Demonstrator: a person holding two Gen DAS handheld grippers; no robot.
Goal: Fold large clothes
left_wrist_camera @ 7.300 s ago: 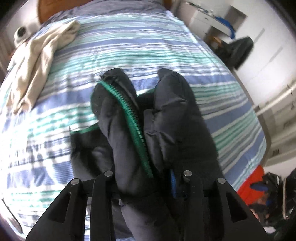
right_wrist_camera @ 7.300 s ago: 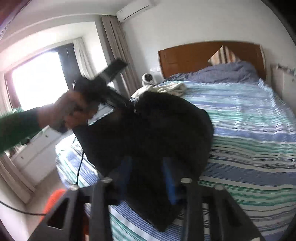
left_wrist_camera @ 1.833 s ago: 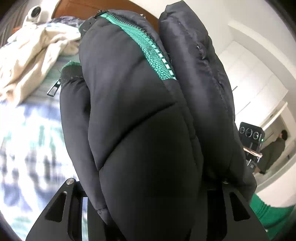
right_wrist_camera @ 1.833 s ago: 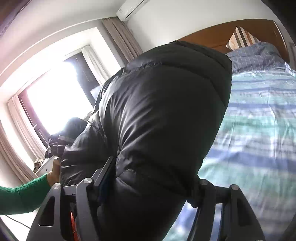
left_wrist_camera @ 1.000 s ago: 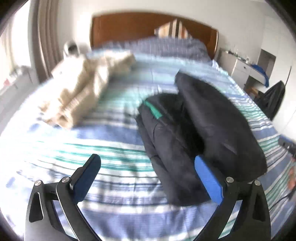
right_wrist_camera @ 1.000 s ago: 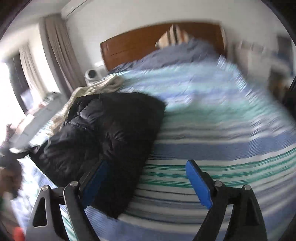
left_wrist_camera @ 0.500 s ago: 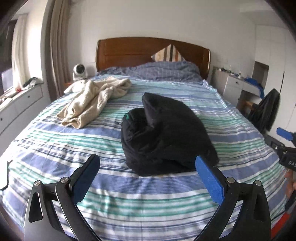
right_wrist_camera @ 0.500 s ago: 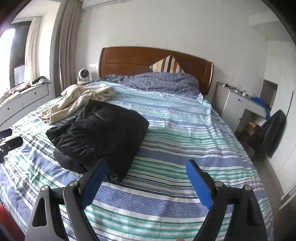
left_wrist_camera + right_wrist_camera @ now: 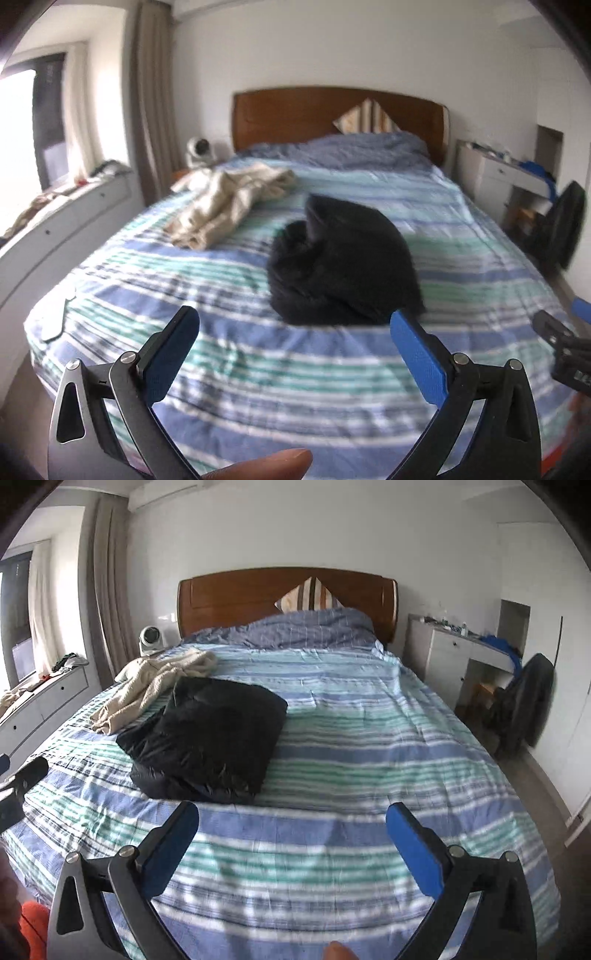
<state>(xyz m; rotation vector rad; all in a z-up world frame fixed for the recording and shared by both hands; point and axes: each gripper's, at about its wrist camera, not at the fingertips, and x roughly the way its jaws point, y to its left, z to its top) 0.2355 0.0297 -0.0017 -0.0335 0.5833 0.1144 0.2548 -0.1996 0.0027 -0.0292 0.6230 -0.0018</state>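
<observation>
A black puffer jacket (image 9: 343, 266) lies folded in a bundle in the middle of the striped bed (image 9: 258, 369); it also shows in the right wrist view (image 9: 210, 746), left of centre. My left gripper (image 9: 293, 332) is open and empty, held back from the bed's foot, short of the jacket. My right gripper (image 9: 291, 823) is open and empty, also held back above the bed's foot (image 9: 351, 775), to the right of the jacket.
A crumpled beige garment (image 9: 229, 199) lies at the far left of the bed, also in the right wrist view (image 9: 155, 683). A wooden headboard (image 9: 258, 594), a striped pillow and a rumpled blue duvet are at the back. White drawers stand left, a white desk and dark chair (image 9: 524, 709) right.
Both grippers let go of the jacket and opened about a second ago. Since then both have drawn back from the bed, and the folded jacket lies still.
</observation>
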